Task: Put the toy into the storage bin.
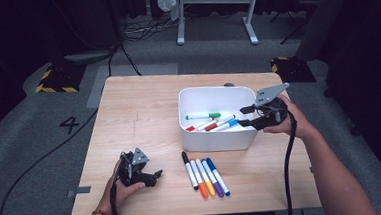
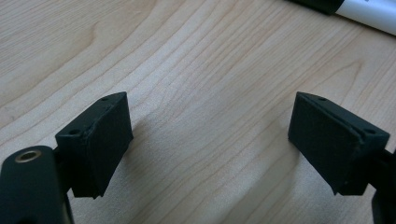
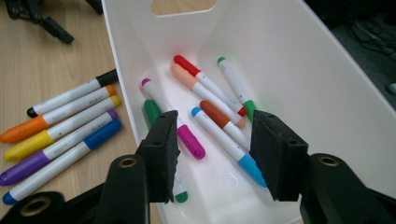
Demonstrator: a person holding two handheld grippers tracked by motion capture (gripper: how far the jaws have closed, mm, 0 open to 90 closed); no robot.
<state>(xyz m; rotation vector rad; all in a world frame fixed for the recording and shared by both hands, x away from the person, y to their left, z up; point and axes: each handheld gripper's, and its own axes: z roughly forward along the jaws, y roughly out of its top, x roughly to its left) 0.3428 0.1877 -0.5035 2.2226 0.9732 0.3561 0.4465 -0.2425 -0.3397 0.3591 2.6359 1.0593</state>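
A white bin [image 1: 218,138] stands on the wooden table [image 1: 133,111], right of centre, with several markers [image 1: 212,122] lying loose in it. My right gripper [image 1: 246,116] hovers over the bin's right end, open, with nothing between its pads. In the right gripper view that gripper [image 3: 217,149] hangs above a light-blue marker [image 3: 229,140] and a magenta marker [image 3: 180,130] on the bin floor. A row of several markers [image 1: 205,177] lies on the table in front of the bin. My left gripper [image 1: 152,177] rests near the table's front left, open and empty [image 2: 210,140].
A black-capped marker [image 2: 369,11] lies just beyond the left gripper. The bin's wall [image 3: 289,60] rises close to the right gripper's right side. Past the table's far edge are desk legs [image 1: 213,16], floor cables [image 1: 143,27] and yellow-black blocks [image 1: 59,78].
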